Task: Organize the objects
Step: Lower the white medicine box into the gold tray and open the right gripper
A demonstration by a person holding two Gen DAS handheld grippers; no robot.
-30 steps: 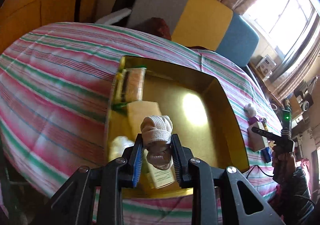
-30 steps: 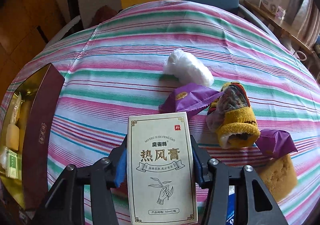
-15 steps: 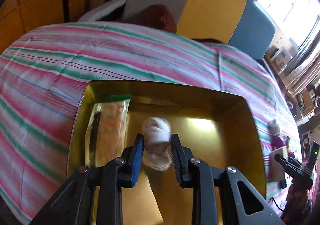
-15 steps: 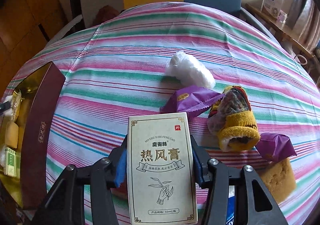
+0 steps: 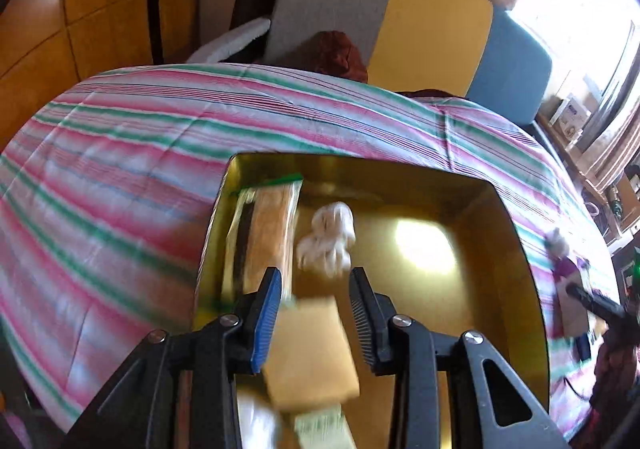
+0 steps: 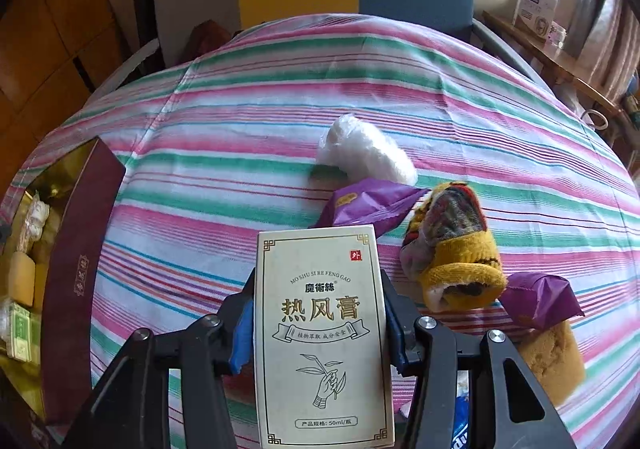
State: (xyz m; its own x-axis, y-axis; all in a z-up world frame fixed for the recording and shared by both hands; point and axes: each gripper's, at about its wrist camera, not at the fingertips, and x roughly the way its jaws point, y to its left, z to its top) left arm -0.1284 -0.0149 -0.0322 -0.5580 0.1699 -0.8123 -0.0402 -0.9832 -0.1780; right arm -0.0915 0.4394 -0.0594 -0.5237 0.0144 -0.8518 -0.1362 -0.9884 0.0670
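Gold box [image 5: 516, 233], pink-green striped cloth [image 5: 120, 153], purple wrappers [image 6: 372, 203]

Left gripper [image 5: 316, 281]: jaws have just been opening and now stand apart with nothing pinched between them. The white rolled sock [image 5: 329, 237], clamped between the pads a second ago, is out of the grip and sits blurred just ahead of the open jaws, inside the gold box [image 5: 516, 289], beside the clear-wrapped packet [image 5: 266, 233]. The tan block [image 5: 312, 349], earlier ahead of the jaws, now lies beneath them.
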